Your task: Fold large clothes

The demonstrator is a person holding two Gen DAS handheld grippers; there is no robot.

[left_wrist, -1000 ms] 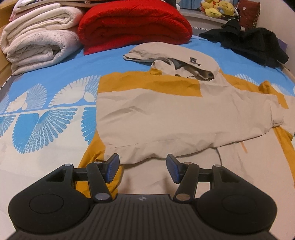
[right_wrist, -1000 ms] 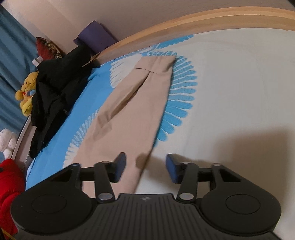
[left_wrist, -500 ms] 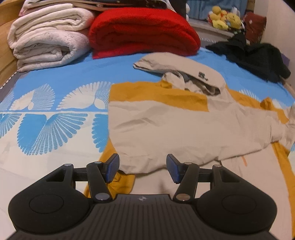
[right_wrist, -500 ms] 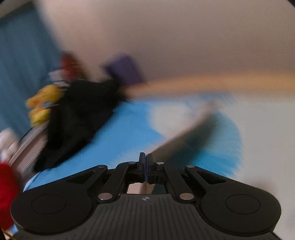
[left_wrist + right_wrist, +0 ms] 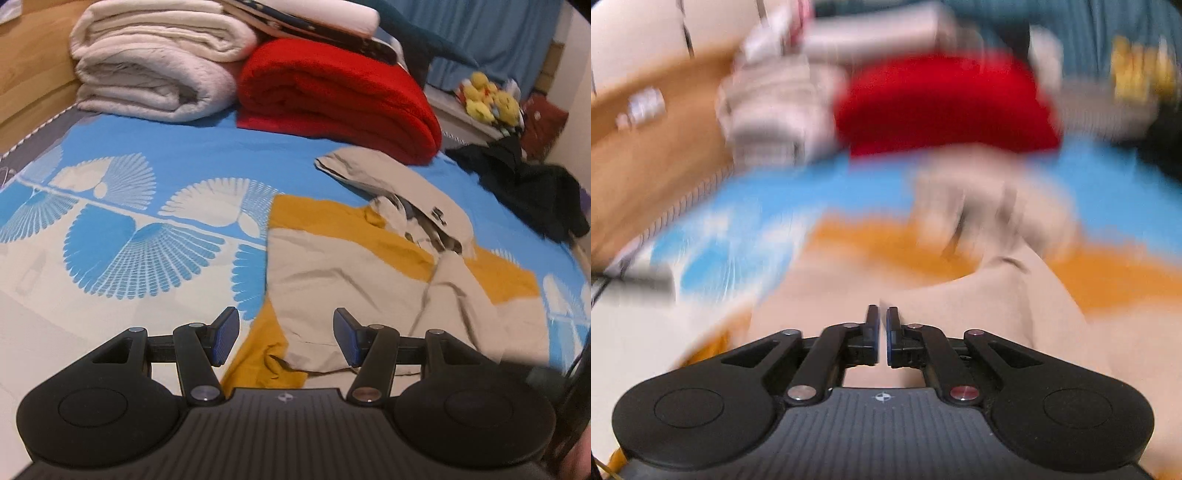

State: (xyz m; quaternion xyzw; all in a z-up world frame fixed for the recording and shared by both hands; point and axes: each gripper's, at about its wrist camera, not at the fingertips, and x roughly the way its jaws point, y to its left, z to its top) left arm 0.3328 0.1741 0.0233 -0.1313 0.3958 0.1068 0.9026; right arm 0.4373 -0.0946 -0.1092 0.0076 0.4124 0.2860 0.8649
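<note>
Left wrist view: looks forward and down past the left gripper (image 5: 286, 339) across the bedsheet (image 5: 110, 258); sharp; beige-and-mustard jacket (image 5: 351, 280) lies just beyond the fingertips, folded bedding at the far end.
Right wrist view: rides the right gripper (image 5: 882, 334), angled down and forward; heavy motion blur; beige cloth of the jacket (image 5: 979, 302) fills the near field.
Facing: both point toward the red blanket (image 5: 332, 96) (image 5: 942, 107) and white blankets (image 5: 155, 70) (image 5: 768, 110).
Shared: jacket, blue sheet, blankets, yellow plush toys (image 5: 487, 99).
Offset: wooden bed frame (image 5: 646, 158) looms larger in the right view.
</note>
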